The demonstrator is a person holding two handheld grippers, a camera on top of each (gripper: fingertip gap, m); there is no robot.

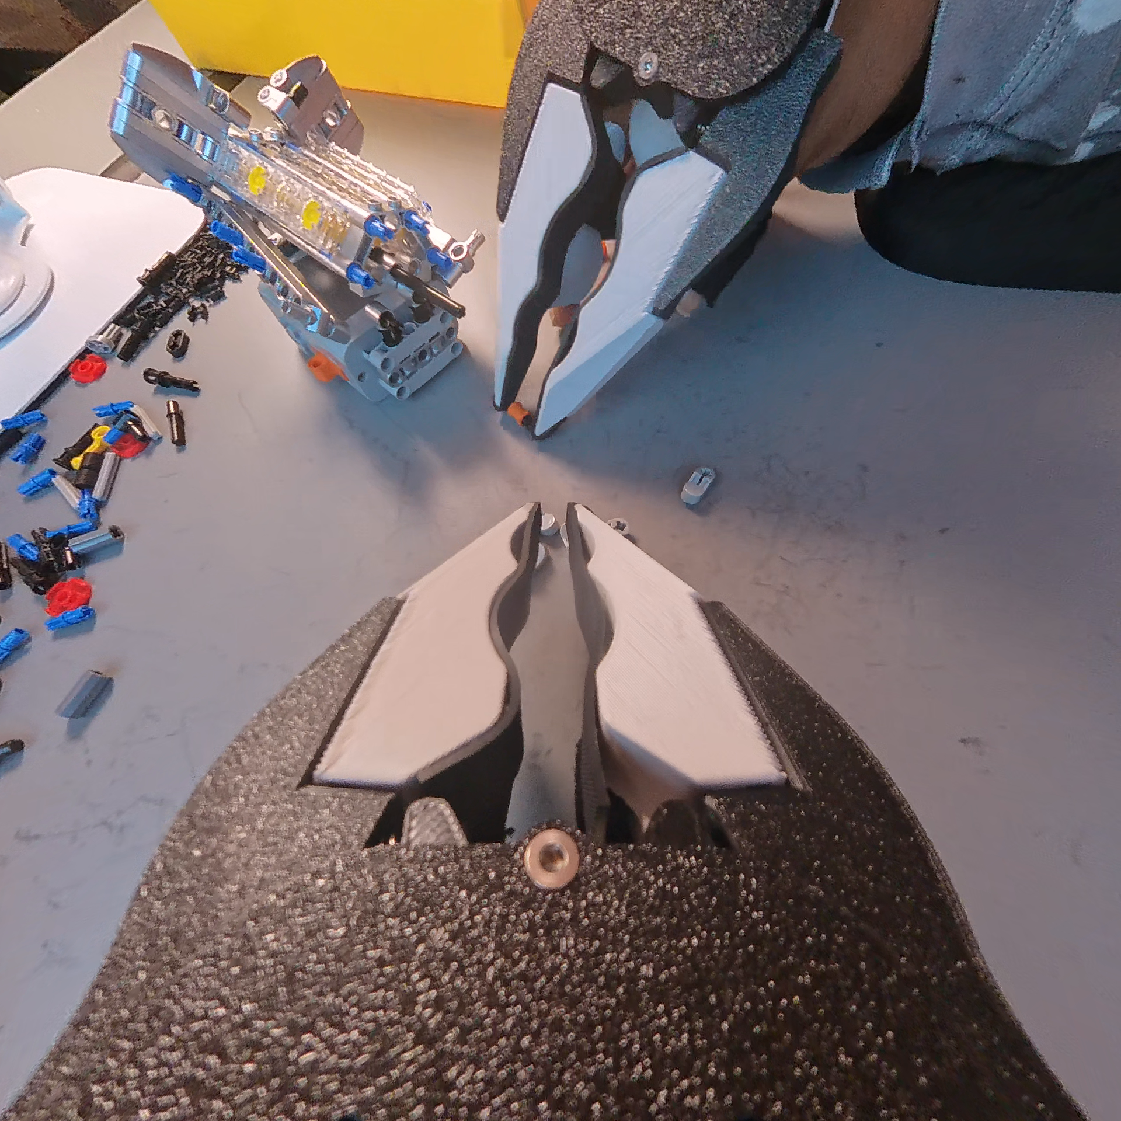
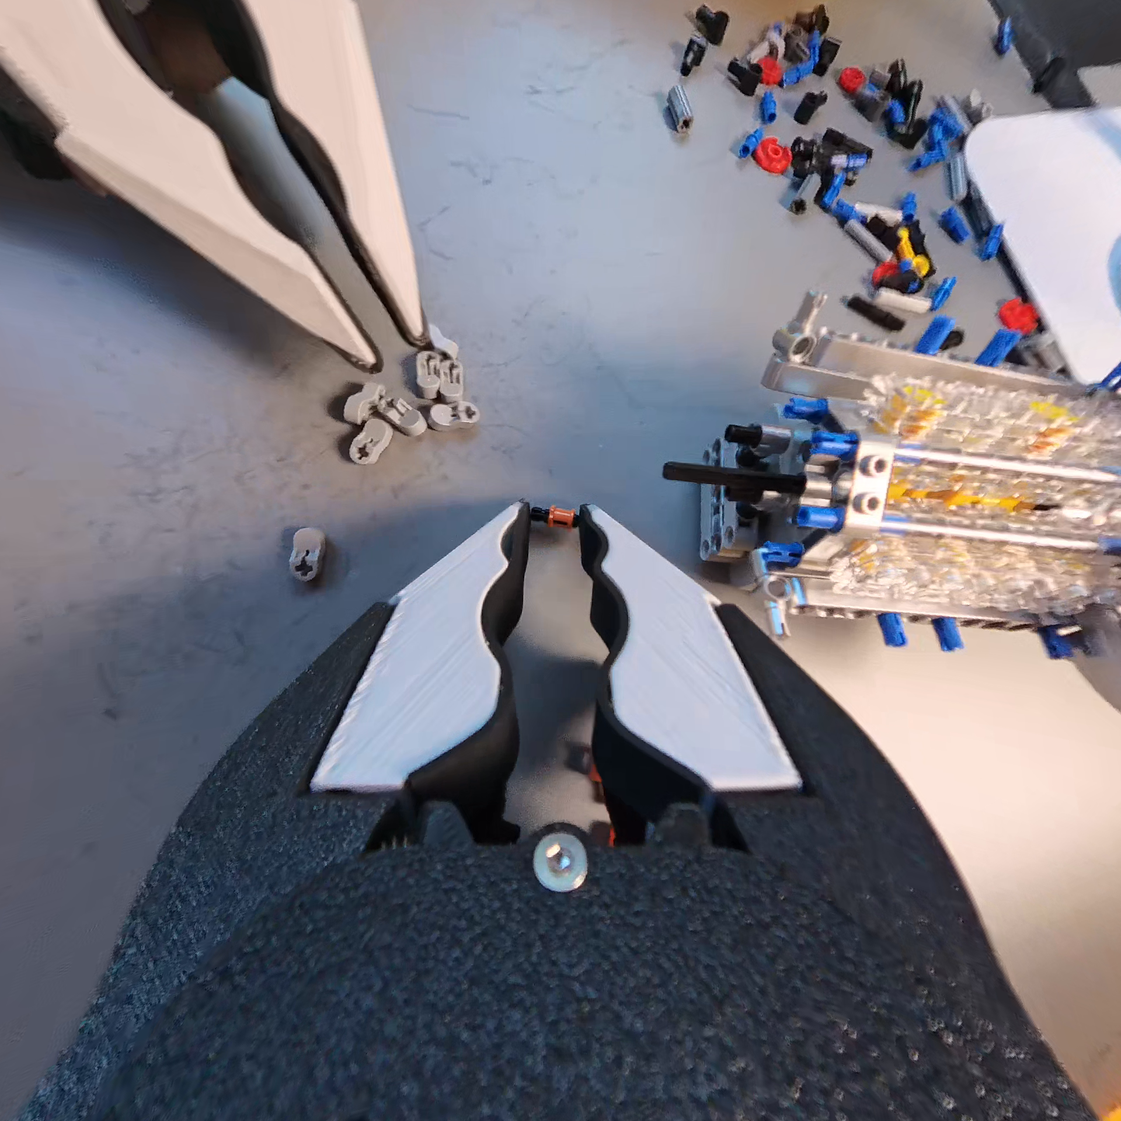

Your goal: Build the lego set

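My right gripper (image 2: 553,515) is shut on a small orange and black pin (image 2: 559,515), held crosswise between its tips just above the grey table (image 2: 546,182). It also shows in the left wrist view (image 1: 526,421), with the pin (image 1: 517,412) at its tips. My left gripper (image 1: 552,515) has its jaws a narrow gap apart, with nothing held between them. Its tips (image 2: 395,353) hover over a cluster of grey connector pieces (image 2: 412,400). A silver and clear brick model (image 2: 940,503) with blue pins lies right of the right gripper; it also shows in the left wrist view (image 1: 291,200).
One loose grey connector (image 1: 697,485) lies apart from the cluster (image 2: 307,553). A scatter of blue, black, red and grey small parts (image 1: 73,485) lies beside a white board (image 1: 91,255). A yellow box (image 1: 340,42) stands behind. A person's sleeve (image 1: 1001,91) rests at the back right. Tip to tip, the grippers are about 7 cm apart.
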